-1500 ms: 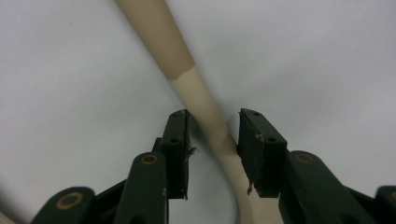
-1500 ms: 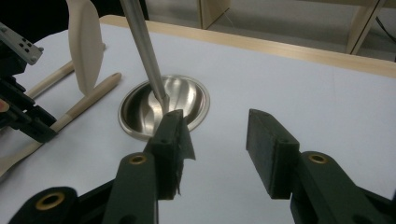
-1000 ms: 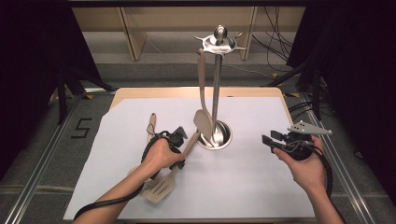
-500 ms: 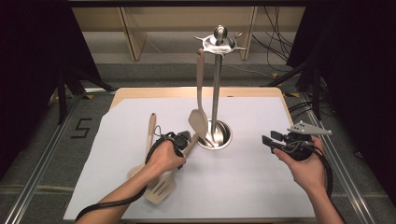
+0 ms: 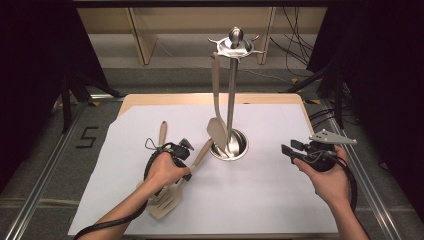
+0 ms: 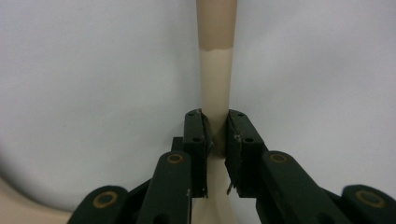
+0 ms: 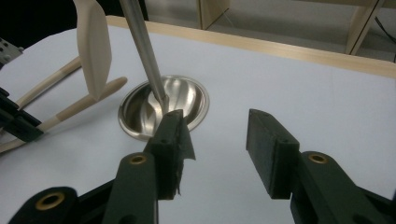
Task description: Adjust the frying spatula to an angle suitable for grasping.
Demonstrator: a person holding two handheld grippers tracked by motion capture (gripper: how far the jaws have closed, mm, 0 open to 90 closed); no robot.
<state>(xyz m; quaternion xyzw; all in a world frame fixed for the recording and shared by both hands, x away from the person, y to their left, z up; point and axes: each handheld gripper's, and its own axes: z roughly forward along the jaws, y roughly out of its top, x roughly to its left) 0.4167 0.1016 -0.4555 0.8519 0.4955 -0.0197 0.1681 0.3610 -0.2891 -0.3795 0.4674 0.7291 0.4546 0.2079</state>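
Note:
A slotted beige spatula (image 5: 165,202) lies on the white sheet, its handle (image 5: 202,151) pointing at the rack. My left gripper (image 5: 188,167) has just been closing, and in the left gripper view its pads (image 6: 198,133) press on that handle (image 6: 215,79) from both sides. A second utensil's handle (image 5: 162,132) lies just left of the hand. A steel rack (image 5: 231,100) stands in a round base (image 7: 187,100), with a pale spatula (image 5: 216,127) hanging from its top. My right gripper (image 5: 287,150) hovers to the rack's right, open and holding nothing (image 7: 217,123).
The white sheet (image 5: 260,190) covers a wooden table top (image 5: 200,98). Metal rails (image 5: 45,170) run along both sides of the table. Wooden shelving legs (image 5: 137,35) and cables (image 5: 295,45) lie beyond the far edge.
The left gripper's jaws have closed onto the slotted spatula's handle and the left hand has shifted slightly. The right hand has kept still.

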